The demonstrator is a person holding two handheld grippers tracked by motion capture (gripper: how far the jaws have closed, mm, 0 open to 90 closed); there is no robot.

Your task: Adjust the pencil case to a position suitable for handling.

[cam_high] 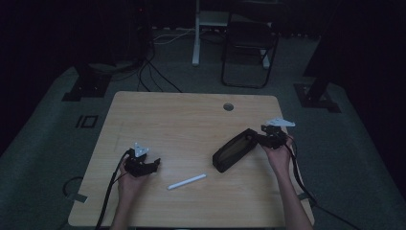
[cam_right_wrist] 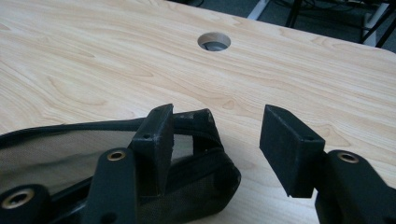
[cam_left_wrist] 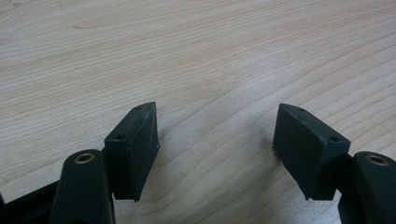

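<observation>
A black zip pouch [cam_high: 234,151] lies at an angle right of the table's middle, its mouth open and showing mesh lining [cam_right_wrist: 56,154]. My right gripper [cam_high: 262,139] is at the pouch's far right end. In the right gripper view the pouch's end lies between the jaws of that gripper [cam_right_wrist: 217,140], against the left one; bare wood shows before the right pad, so it stands open. A white stick-shaped thing [cam_high: 187,181] lies near the front middle. Left of it my left gripper [cam_high: 152,165] rests low over the wood, open [cam_left_wrist: 217,140] with nothing between its jaws.
The wooden table [cam_high: 167,120] has a round cable hole [cam_high: 228,106] at its back right, also in the right gripper view [cam_right_wrist: 214,42]. Beyond the table a dark chair [cam_high: 249,43] and cables sit on the grey floor. Cables trail from both grippers toward the front edge.
</observation>
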